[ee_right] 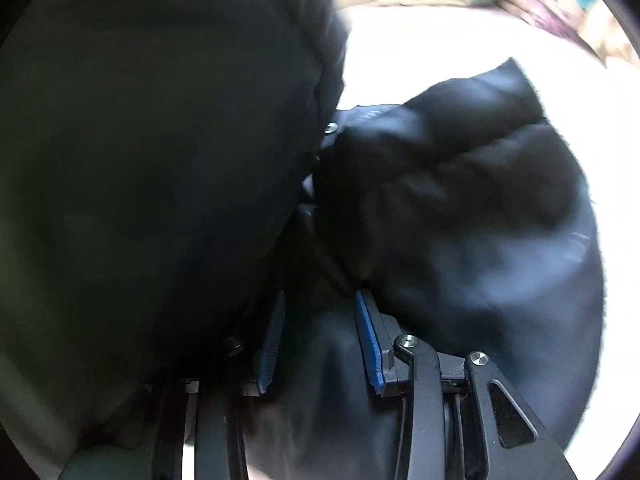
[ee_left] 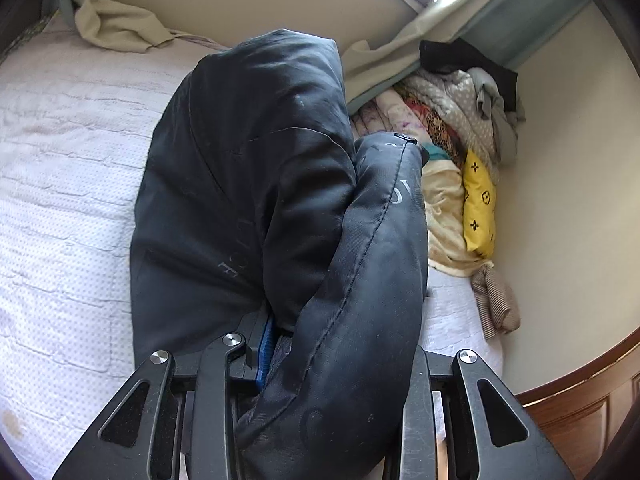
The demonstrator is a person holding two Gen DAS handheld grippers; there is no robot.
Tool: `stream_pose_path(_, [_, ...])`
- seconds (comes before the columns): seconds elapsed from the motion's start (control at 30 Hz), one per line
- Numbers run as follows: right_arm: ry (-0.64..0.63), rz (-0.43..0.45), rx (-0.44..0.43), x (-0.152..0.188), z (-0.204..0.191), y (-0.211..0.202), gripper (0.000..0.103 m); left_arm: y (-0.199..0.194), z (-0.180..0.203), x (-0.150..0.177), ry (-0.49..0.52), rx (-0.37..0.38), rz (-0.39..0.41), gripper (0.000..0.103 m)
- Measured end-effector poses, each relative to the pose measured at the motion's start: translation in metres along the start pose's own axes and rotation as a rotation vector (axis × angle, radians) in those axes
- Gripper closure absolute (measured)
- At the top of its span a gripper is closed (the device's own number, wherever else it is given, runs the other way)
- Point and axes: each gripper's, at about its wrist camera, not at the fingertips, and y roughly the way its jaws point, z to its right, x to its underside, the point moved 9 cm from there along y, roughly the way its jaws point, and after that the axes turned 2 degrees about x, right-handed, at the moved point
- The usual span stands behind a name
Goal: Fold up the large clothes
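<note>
White quilted bed [ee_left: 60, 200], black jacket [ee_left: 248, 184], clothes pile [ee_left: 460, 128] left-view only

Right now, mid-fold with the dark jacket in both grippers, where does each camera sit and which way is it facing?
Left wrist: rides on the left gripper, looking forward and down over the bed toward the clothes pile by the wall; its fingers clamp the dark jacket.
Right wrist: rides on the right gripper, looking steeply down, blurred; the jacket fills the view, bunched between the blue pads.
Shared: the same jacket and the pale bed.
</note>
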Motion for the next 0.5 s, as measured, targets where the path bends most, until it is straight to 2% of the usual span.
stream_pose_path(0.03, [0.020, -0.002, -0.005, 0.001, 0.006, -0.009, 0.065, 0.005, 0.002, 0.002, 0.009, -0.007, -0.006, 0.067])
stream_pose_path(0.1, [0.096, 0.020, -0.024, 0.003, 0.028, -0.039, 0.053, 0.011, 0.007, 0.009, 0.027, -0.018, -0.018, 0.066])
stream_pose_path(0.17, [0.187, 0.058, -0.064, 0.004, 0.049, -0.065, 0.051, 0.019, 0.010, 0.014, 0.043, -0.033, -0.029, 0.066])
stream_pose_path(0.23, [0.289, 0.124, -0.154, 0.001, 0.065, -0.091, 0.041, 0.028, 0.014, 0.021, 0.069, -0.054, -0.034, 0.065])
stream_pose_path(0.3, [0.360, 0.207, -0.343, -0.010, 0.068, -0.117, 0.032, 0.035, 0.018, 0.025, 0.095, -0.074, -0.036, 0.064])
stream_pose_path(0.37, [0.346, 0.227, -0.440, -0.017, 0.062, -0.130, 0.023, 0.040, 0.021, 0.029, 0.124, -0.094, -0.038, 0.064])
stream_pose_path(0.4, [0.319, 0.224, -0.459, -0.020, 0.057, -0.132, 0.020, 0.041, 0.022, 0.031, 0.136, -0.103, -0.038, 0.063])
stream_pose_path(0.5, [0.271, 0.182, -0.433, -0.025, 0.047, -0.124, 0.019, 0.045, 0.022, 0.036, 0.163, -0.124, -0.041, 0.063])
